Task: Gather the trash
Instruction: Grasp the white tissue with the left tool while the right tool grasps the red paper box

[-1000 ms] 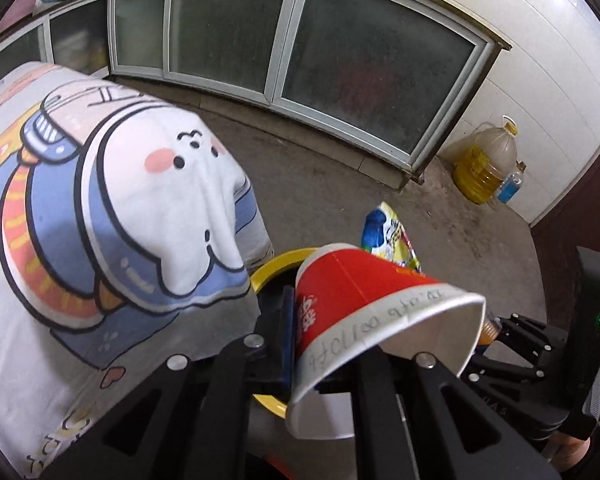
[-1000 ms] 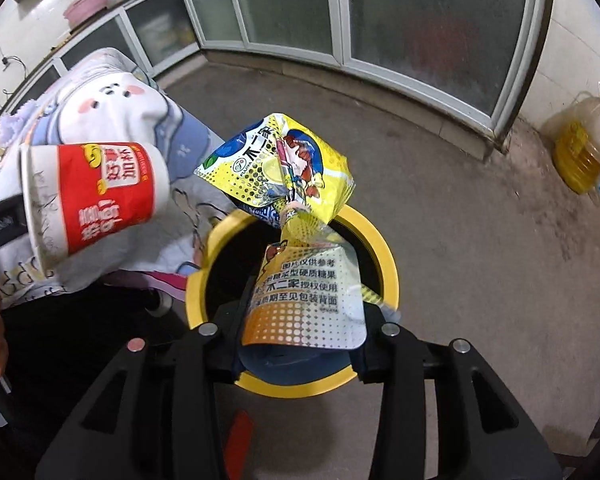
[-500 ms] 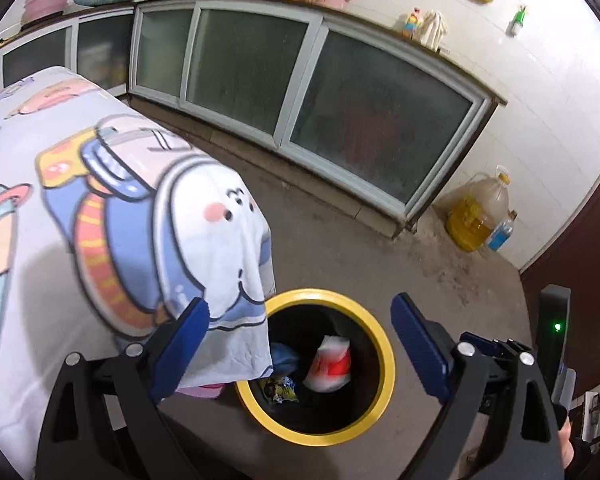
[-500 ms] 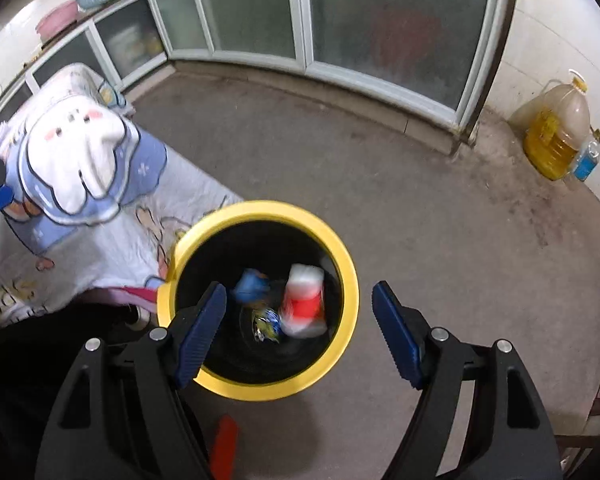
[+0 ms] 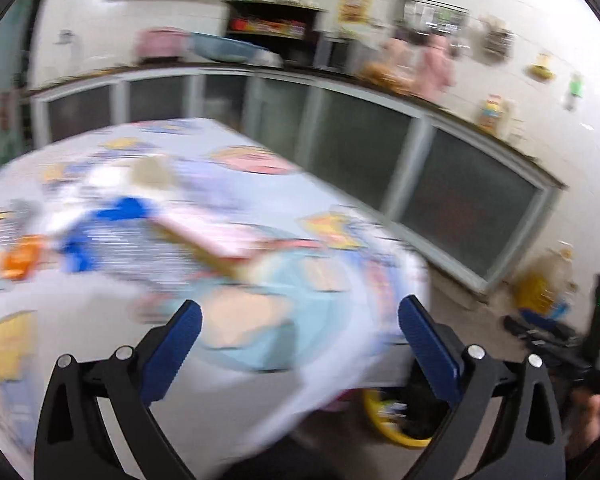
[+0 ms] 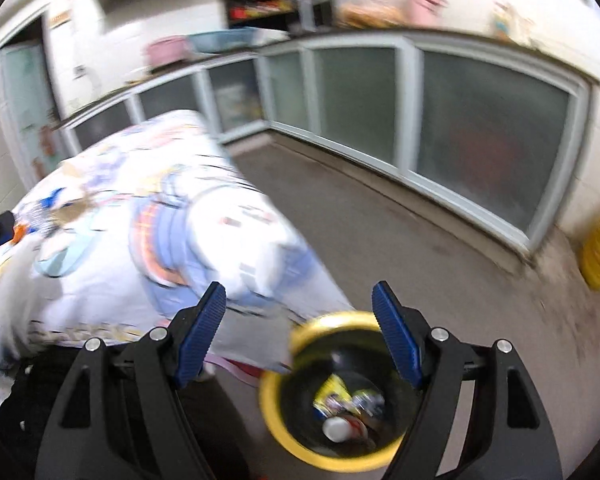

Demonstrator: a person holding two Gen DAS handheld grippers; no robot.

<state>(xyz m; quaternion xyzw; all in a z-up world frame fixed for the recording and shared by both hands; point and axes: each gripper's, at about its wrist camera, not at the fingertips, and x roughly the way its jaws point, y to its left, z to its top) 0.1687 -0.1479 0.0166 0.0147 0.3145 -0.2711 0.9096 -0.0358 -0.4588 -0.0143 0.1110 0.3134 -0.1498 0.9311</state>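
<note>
Cup (image 6: pixel 336 428) and wrapper (image 6: pixel 332 394) dropped into bin (image 6: pixel 272 404); both jaws just opened, empty, above.

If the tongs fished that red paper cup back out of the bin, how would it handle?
The red paper cup is probably light and crushable, being thin-walled paper. It lies on its side among wrappers, so likely rolls when nudged.

You find no text you can read in either wrist view. The yellow poster (image 5: pixel 355 7) on the far wall and the wrappers in the yellow-rimmed bin (image 6: pixel 284 432) carry print (so does the cartoon tablecloth (image 5: pixel 260 272)), but motion blur smears every letter beyond telling.
</note>
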